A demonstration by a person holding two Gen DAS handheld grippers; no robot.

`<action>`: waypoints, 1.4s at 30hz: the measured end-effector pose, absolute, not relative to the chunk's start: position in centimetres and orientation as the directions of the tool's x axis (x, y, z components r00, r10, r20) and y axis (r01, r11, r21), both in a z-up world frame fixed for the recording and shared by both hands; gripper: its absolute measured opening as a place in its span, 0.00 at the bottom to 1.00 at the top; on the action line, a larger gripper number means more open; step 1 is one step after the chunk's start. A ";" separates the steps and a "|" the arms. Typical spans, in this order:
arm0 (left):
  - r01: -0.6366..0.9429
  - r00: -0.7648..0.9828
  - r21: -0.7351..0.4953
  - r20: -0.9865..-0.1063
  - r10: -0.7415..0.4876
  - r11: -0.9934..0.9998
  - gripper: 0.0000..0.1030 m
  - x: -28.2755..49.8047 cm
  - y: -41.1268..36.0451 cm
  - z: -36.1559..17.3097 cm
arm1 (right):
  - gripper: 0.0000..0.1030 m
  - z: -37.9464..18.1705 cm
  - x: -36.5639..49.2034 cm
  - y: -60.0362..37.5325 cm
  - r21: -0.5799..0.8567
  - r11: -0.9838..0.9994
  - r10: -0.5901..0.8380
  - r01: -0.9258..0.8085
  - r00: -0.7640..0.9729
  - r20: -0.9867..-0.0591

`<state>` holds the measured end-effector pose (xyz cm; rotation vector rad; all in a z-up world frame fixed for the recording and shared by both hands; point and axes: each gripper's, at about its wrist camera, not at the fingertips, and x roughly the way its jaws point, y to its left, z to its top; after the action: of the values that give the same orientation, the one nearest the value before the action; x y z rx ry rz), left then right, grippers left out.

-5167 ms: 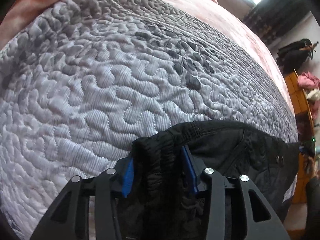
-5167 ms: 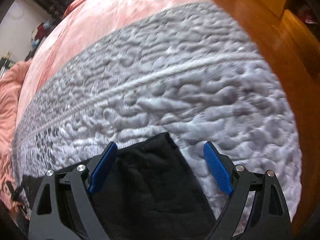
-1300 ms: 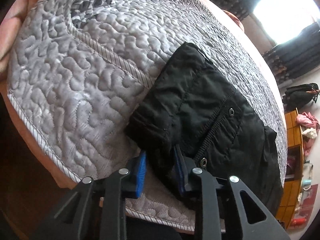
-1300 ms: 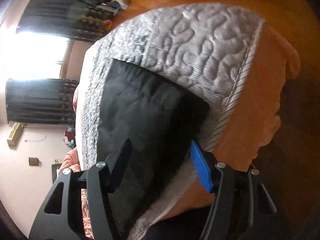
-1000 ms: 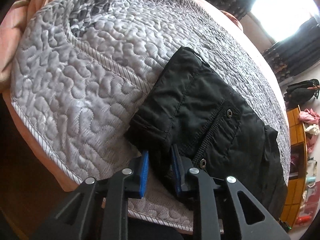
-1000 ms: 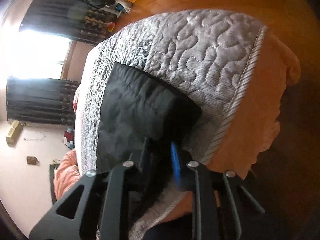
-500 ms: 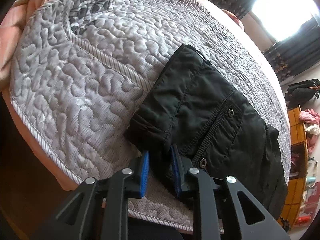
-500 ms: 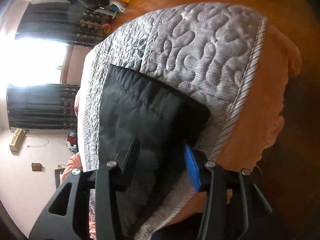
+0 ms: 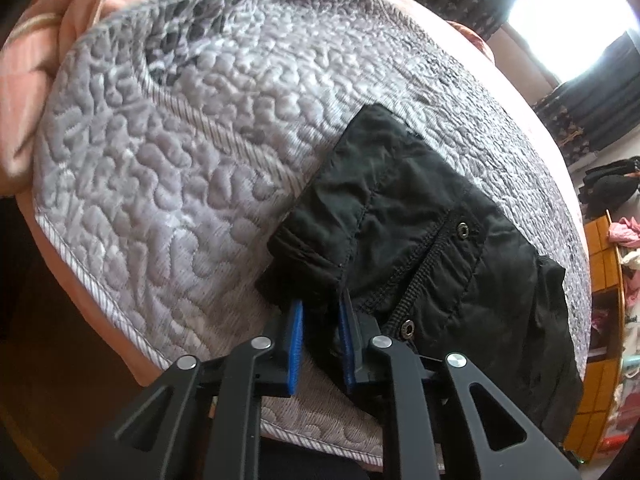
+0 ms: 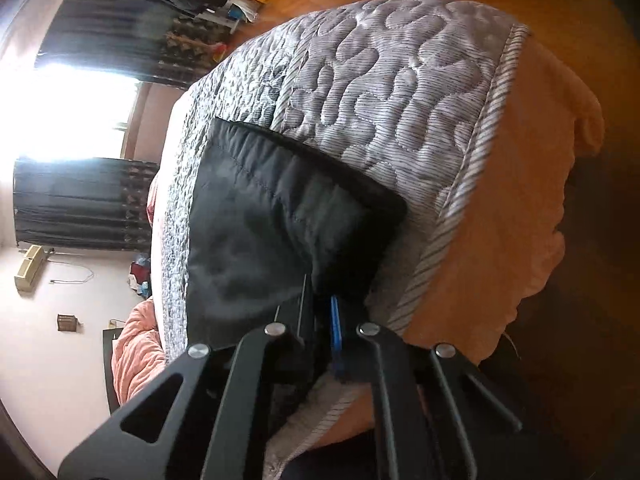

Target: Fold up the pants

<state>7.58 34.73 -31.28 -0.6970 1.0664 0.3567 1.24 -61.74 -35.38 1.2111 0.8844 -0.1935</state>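
The black pants lie folded on the grey quilted bedspread near the bed's near edge. In the left wrist view, my left gripper is shut on the near left corner of the pants, by the cuff and a snap button. In the right wrist view, the pants lie at the bed's corner, and my right gripper is shut on their near edge, its blue pads almost together on the black cloth.
A pink-orange blanket hangs below the quilt's striped edge. A crumpled pink blanket lies at the far left. Wooden floor, dark curtains and a bright window lie beyond the bed.
My right gripper, open around the pants' near edge half a second ago, has closed on it. My left gripper keeps its hold on the left corner and has shifted a little.
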 end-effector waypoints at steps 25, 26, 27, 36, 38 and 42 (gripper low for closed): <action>-0.460 0.468 -0.302 -0.882 -0.061 0.835 0.93 8.8 29.2 -30.5 | 0.38 -32.3 3.4 -61.1 0.645 0.557 0.269 0.522 0.622 -0.735; -0.457 0.453 -0.289 -0.890 -0.059 0.841 0.93 9.1 29.0 -31.1 | 0.44 -31.8 2.8 -61.8 0.659 0.547 0.258 0.516 0.645 -0.719; -0.456 0.444 -0.278 -0.894 -0.054 0.845 0.93 9.2 28.8 -31.5 | 0.48 -31.2 2.1 -62.5 0.669 0.538 0.239 0.513 0.669 -0.704; -0.498 0.512 -0.299 -0.859 -0.002 0.814 0.93 8.2 28.2 -32.5 | 0.55 -33.9 -1.3 -65.9 0.775 0.376 0.273 0.508 0.738 -0.617; -0.494 0.534 -0.291 -0.845 0.022 0.819 0.93 8.1 27.9 -32.0 | 0.57 -35.3 -1.5 -65.9 0.803 0.336 0.298 0.492 0.754 -0.586; -0.491 0.564 -0.279 -0.824 0.057 0.825 0.93 7.7 27.3 -31.4 | 0.57 -37.2 -0.9 -65.5 0.823 0.299 0.320 0.482 0.763 -0.562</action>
<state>7.66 27.33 -31.36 -0.5213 0.9234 0.3402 -0.93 -65.53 -37.16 1.2972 0.7487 -0.1222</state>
